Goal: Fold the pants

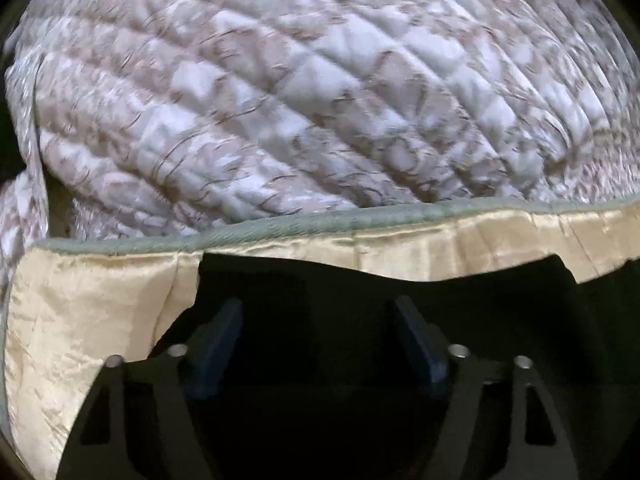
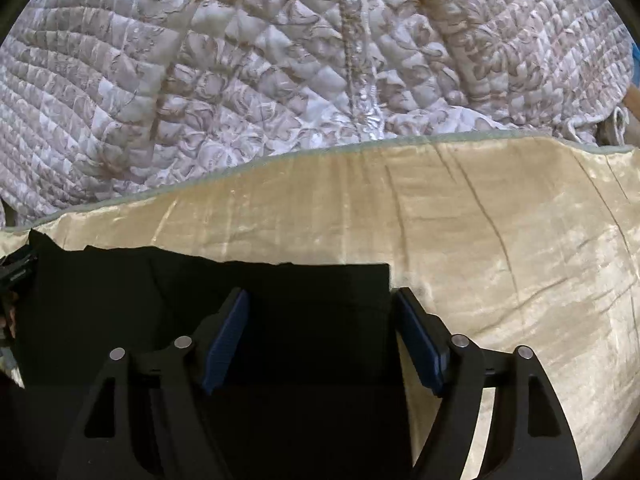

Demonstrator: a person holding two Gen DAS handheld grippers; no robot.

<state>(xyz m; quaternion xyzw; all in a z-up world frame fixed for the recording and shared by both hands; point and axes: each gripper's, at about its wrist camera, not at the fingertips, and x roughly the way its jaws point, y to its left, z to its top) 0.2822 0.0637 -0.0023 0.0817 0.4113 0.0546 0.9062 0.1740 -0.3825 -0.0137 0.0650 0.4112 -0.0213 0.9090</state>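
Cream satin sheet point(image 2: 500, 240) over a quilt point(image 2: 280, 60) bears the black pants point(image 2: 280, 292), lying flat at its near edge. Both grippers, left point(image 1: 318, 344) and right point(image 2: 322, 340), hang just above the cloth with jaws spread, gripping nothing. Judging by this, a fold is about to start; next each must pinch an edge.

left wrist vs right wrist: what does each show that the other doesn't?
Left wrist only: the pants spanning the whole gap ahead of the left gripper, and the quilt's edge hanging down at far left.

Right wrist only: the pants' square right corner by the right gripper, a wide stretch of bare cream sheet, and a quilt seam.

Both: black pants on the cream sheet with a green edge, quilt behind, both grippers open.
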